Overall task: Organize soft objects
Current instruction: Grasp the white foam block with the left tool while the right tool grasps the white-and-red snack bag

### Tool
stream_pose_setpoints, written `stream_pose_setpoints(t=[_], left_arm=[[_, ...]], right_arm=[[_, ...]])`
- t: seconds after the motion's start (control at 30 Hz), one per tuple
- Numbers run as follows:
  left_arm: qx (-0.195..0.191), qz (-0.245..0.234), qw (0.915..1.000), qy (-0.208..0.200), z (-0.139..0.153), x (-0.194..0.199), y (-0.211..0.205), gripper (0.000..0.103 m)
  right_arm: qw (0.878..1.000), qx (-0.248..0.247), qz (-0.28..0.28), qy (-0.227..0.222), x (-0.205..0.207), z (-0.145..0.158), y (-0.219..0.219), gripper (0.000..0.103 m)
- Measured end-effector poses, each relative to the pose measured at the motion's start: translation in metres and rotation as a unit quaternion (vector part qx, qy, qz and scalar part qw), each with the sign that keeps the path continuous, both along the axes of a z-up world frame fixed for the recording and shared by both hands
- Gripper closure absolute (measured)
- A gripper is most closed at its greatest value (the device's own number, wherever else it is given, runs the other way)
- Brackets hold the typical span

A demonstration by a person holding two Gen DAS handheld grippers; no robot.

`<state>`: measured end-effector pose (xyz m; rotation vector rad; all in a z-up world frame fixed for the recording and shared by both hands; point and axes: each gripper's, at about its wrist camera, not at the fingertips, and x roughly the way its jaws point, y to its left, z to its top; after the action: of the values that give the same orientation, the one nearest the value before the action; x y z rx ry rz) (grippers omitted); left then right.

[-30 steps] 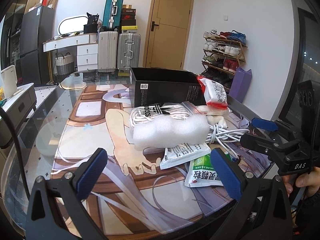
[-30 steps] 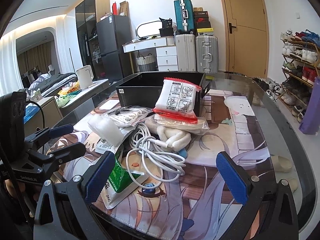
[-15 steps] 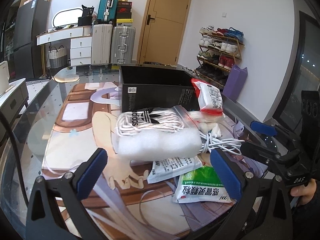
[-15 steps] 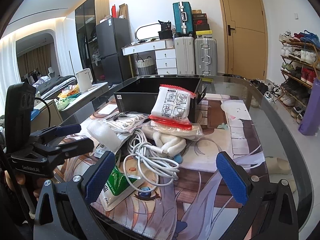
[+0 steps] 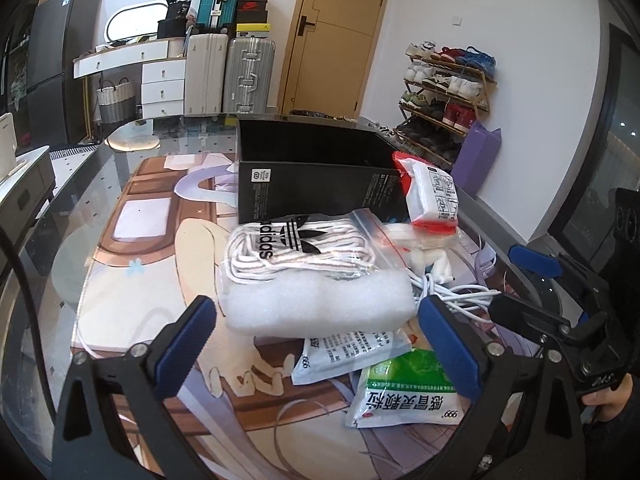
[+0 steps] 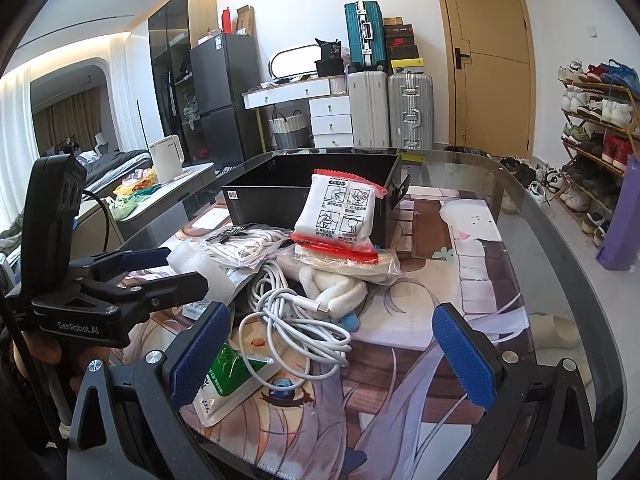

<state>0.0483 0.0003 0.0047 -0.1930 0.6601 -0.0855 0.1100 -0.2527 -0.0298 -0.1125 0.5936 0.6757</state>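
A heap of soft things lies on the printed mat in front of a black open box [image 5: 316,184] [image 6: 280,196]. White foam [image 5: 320,304] sits between my open left gripper's [image 5: 316,344] fingertips, a little beyond them. Behind it lies a bagged bundle of white laces [image 5: 304,248]. A red-and-white pack [image 5: 432,196] [image 6: 340,212] leans on the box. A white cable coil [image 6: 296,316], a white cloth piece [image 6: 332,284] and a green-white sachet [image 5: 408,392] [image 6: 228,376] lie by my open, empty right gripper [image 6: 332,352].
The glass table's edge [image 6: 568,280] curves round on the right. Suitcases [image 6: 388,104], drawers and a door stand at the back. A shoe rack [image 5: 444,92] and a purple bag [image 6: 620,220] are on the right.
My left gripper has moved forward and lower towards the foam, which now lies between its fingertips. My right gripper has drifted slightly; both stay open.
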Motion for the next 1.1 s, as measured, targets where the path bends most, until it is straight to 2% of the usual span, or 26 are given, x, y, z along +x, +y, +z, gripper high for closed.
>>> stream_pose_setpoints(t=[0.1,0.23,0.5,0.63,0.83,0.93,1.0,1.1], left_arm=[[0.008,-0.005,1.0000,-0.001,0.000,-0.002,-0.002,0.014],[0.008,-0.014,0.9998,-0.008,0.003,-0.006,-0.004,0.014],[0.007,-0.006,0.9996,-0.026,0.013,-0.012,0.002,0.014],[0.003,0.002,0.9995,-0.030,0.016,-0.013,0.009,0.014],[0.002,0.010,0.9994,-0.033,0.018,-0.012,0.014,0.014],[0.000,0.014,0.9993,-0.033,0.018,-0.011,0.017,0.014],[-0.002,0.016,0.9994,-0.030,0.017,-0.011,0.018,0.014],[-0.003,0.018,0.9994,-0.029,0.017,-0.010,0.020,0.014]], right_arm=[[1.000,0.000,0.001,0.001,0.003,0.001,0.002,0.001],[1.000,0.000,-0.001,0.002,0.010,0.004,0.006,0.000],[0.999,-0.003,-0.039,0.011,0.039,0.014,0.010,0.000],[0.999,0.013,-0.039,0.022,0.053,0.018,0.011,0.001],[0.999,0.010,-0.035,0.027,0.068,0.023,0.024,0.005],[0.999,0.002,-0.037,0.034,0.076,0.021,0.032,0.010],[0.998,0.003,-0.038,0.043,0.080,0.020,0.036,0.022],[0.998,-0.004,-0.040,0.049,0.085,0.017,0.040,0.022]])
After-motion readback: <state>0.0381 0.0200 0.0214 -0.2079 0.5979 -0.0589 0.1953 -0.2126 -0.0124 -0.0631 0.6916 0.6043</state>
